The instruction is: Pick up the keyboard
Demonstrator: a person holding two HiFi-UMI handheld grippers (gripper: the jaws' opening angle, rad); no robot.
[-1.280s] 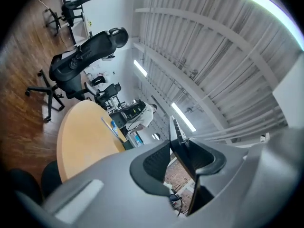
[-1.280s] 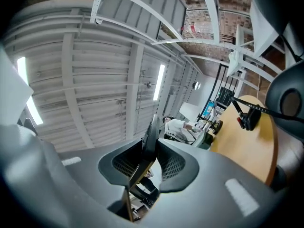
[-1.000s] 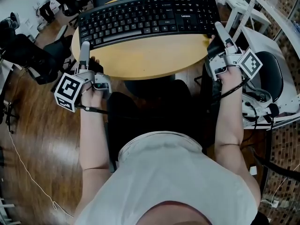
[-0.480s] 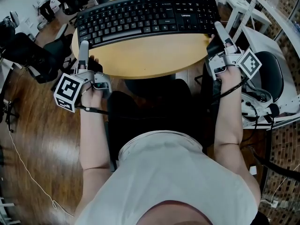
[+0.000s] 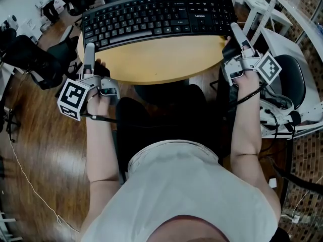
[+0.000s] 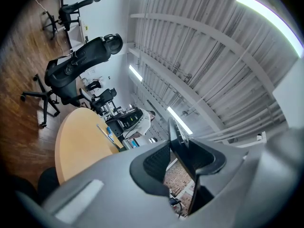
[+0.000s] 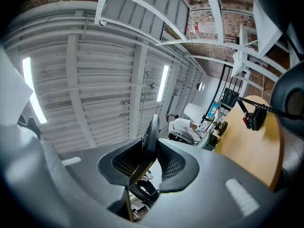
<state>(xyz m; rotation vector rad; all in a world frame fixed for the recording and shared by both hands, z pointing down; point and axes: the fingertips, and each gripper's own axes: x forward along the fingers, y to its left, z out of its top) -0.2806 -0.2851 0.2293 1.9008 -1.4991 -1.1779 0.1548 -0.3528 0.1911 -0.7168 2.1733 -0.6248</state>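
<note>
A black keyboard [image 5: 159, 16] hangs lengthwise over the far part of a round wooden table [image 5: 161, 59], held at both ends. My left gripper [image 5: 89, 49] is shut on its left front corner, and my right gripper [image 5: 235, 30] is shut on its right end. Seen from the left gripper [image 6: 179, 160], the keyboard [image 6: 175, 134] shows as a thin dark edge clamped between the pads, against the ceiling. The right gripper view shows the same: the keyboard's edge [image 7: 152, 132] runs up between the closed pads of the right gripper [image 7: 148, 163].
Black office chairs [image 5: 30, 59] stand on the wooden floor at the left. A white frame desk [image 5: 257, 4] and another chair [image 5: 287, 79] crowd the right side. A thin cable [image 5: 30, 185] trails over the floor at lower left. Another round table [image 6: 76, 141] stands in the room.
</note>
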